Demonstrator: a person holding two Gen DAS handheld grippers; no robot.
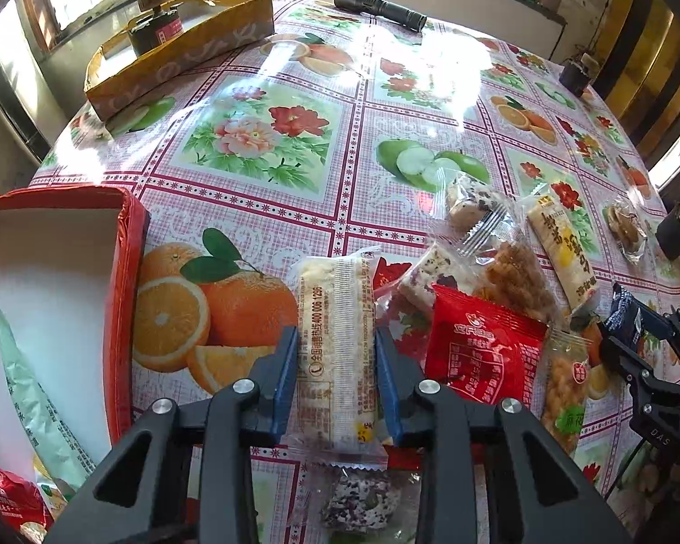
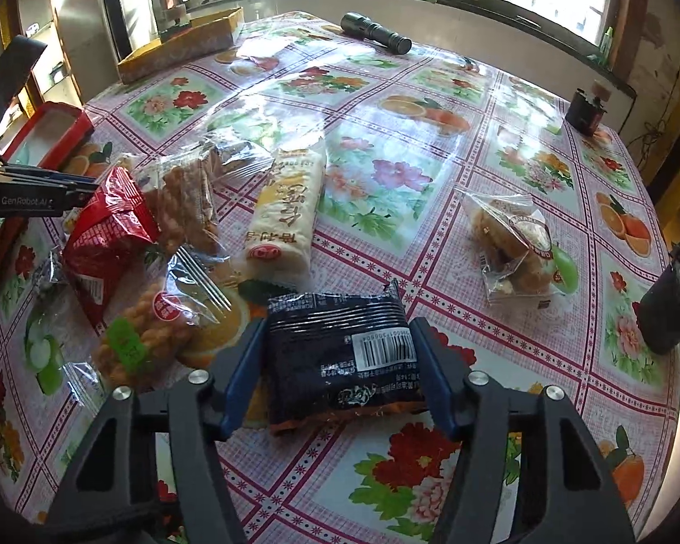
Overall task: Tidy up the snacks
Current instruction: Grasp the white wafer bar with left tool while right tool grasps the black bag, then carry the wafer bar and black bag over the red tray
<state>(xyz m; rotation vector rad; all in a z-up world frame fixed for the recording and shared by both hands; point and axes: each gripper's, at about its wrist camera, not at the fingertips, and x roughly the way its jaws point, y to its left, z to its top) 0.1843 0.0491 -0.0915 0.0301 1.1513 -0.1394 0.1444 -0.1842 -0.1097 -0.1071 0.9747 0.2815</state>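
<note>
**Snack sort: early, both grippers on packs**

Few packs in red box (image 1: 129,272) so far: green pack (image 1: 31,390), red pack (image 1: 9,498), maybe more hidden at bottom edge. Most of box floor bare. Bulk of snacks loose on table (image 1: 294,90).

Left gripper (image 1: 335,362) clamped on white bar (image 1: 335,340), pads pressing both long edges; bar just right of box, low over the cloth, lifted or resting unclear. Right gripper (image 2: 335,362) closed on black pack (image 2: 340,353), pads against both sides, pack at near table edge, well apart from box.

Left to sort, judging by pile: red pouch (image 1: 485,353), twist pack (image 1: 564,390), nougat bars (image 1: 435,272), yellow bar (image 1: 562,254), cookie pack (image 2: 512,245) alone off to right, grain ball (image 1: 358,503) under left gripper. Roughly a quarter done, guess only.

Around: yellow box (image 1: 181,59) at far corner with dark jar (image 1: 154,31) inside, flashlight (image 1: 378,7) by window, small dark pot (image 2: 585,111), dark cylinder (image 2: 671,303) at right edge. None in path between pile and red box. Possible snag: pile overlaps, red pouch touching white bar side, may drag on lift. Two grippers close together near pile; crowding at box likely if both go at once.
</note>
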